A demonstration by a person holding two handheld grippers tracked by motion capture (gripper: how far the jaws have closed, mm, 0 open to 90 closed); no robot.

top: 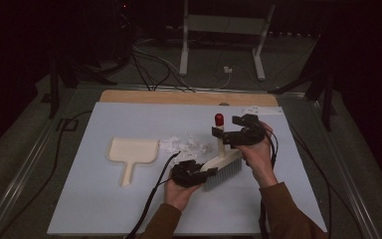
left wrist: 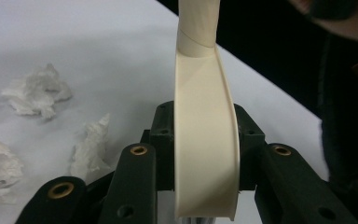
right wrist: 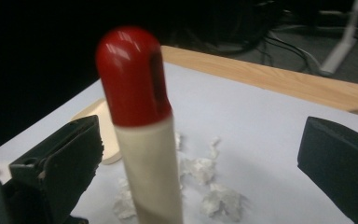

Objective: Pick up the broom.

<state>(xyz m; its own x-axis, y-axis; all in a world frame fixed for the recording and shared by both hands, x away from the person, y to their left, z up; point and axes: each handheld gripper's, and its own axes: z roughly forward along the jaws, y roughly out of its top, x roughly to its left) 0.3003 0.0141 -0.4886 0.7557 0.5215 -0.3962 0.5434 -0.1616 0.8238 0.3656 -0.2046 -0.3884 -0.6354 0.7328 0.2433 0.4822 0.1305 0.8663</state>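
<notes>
Forearms in brown sleeves come in from the bottom of the high view, each hand carrying a gripper over the pale surface [top: 104, 199]. Held between them is a cream hand brush [top: 222, 167], its bristle head low and just right of the left gripper [top: 206, 173] and its handle standing up, topped by a red cap [top: 219, 119]. The left gripper's fingers [left wrist: 163, 140] are clenched on the brush's curved cream back, as the left gripper view shows, with the pads pressing both edges. The right gripper [top: 227, 131] sits higher, at the upper handle; its fingers [right wrist: 60, 163] stand wide apart on either side of the handle without touching it, so that grip is released.

My reading is that the brush is being passed over to the left hand, which now carries it alone. Crumpled paper scraps [top: 186, 146] lie scattered just beyond the brush, and a cream dustpan [top: 132, 152] rests flat to their left, handle toward the person. The next move probably calls for the right hand to back clear of the handle, then for the bristles to be lowered behind the scraps and swept leftward to the pan.

Both wrists are bent inward, the left palm up under its gripper, the right hand raised with its gripper held roughly level.
</notes>
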